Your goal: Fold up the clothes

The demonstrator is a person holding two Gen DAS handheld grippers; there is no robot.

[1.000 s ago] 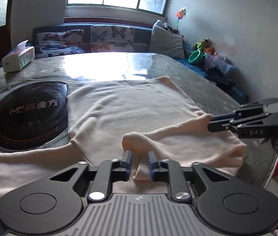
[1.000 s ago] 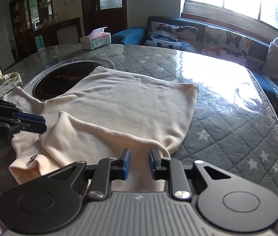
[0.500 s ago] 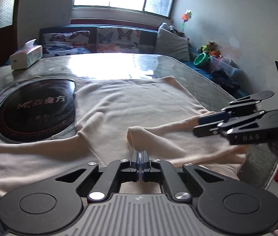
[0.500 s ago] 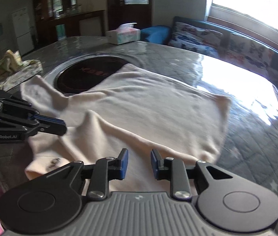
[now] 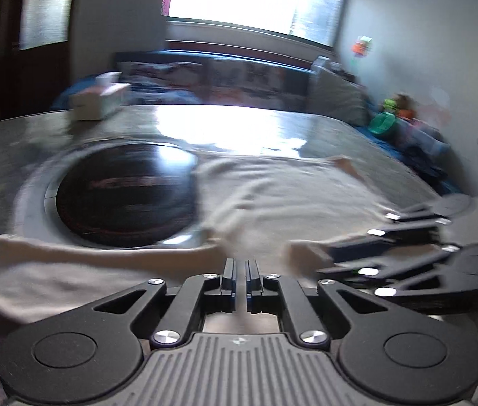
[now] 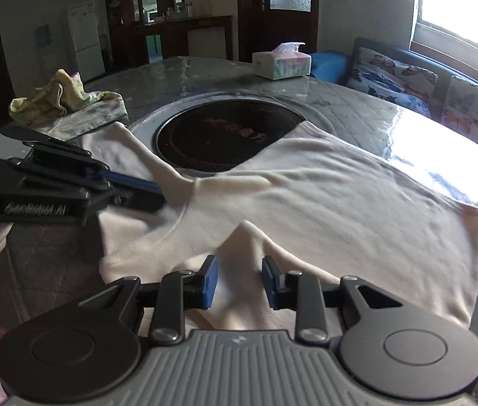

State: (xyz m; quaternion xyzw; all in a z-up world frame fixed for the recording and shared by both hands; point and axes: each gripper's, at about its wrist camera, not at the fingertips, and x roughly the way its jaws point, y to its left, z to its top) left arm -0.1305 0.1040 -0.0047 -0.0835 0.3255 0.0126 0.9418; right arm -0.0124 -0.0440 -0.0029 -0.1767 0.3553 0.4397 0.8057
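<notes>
A cream shirt (image 6: 340, 196) lies spread on the quilted table, one sleeve trailing left past the hob. In the right wrist view a raised fold of it (image 6: 245, 233) peaks just ahead of my right gripper (image 6: 240, 280), which stands open with that fold between its fingers. My left gripper (image 6: 161, 198) comes in from the left with its tips on the shirt's shoulder area. Its jaws are pressed nearly together, and the cloth at its tips is blurred with it. The left wrist view is motion-blurred: the left gripper (image 5: 240, 280) shows a thin slit over the shirt (image 5: 289, 196), and the right gripper (image 5: 327, 257) is at the right.
A round black hob (image 6: 218, 138) is set in the table (image 6: 357, 108) under the shirt's far-left edge. A tissue box (image 6: 281, 64) stands at the back and a patterned cloth pile (image 6: 66, 101) lies far left. A sofa (image 6: 408, 81) runs under the window.
The left gripper has swung left fast, dragging cloth and blurring its view. The right gripper has opened wider and now straddles the raised fold.
</notes>
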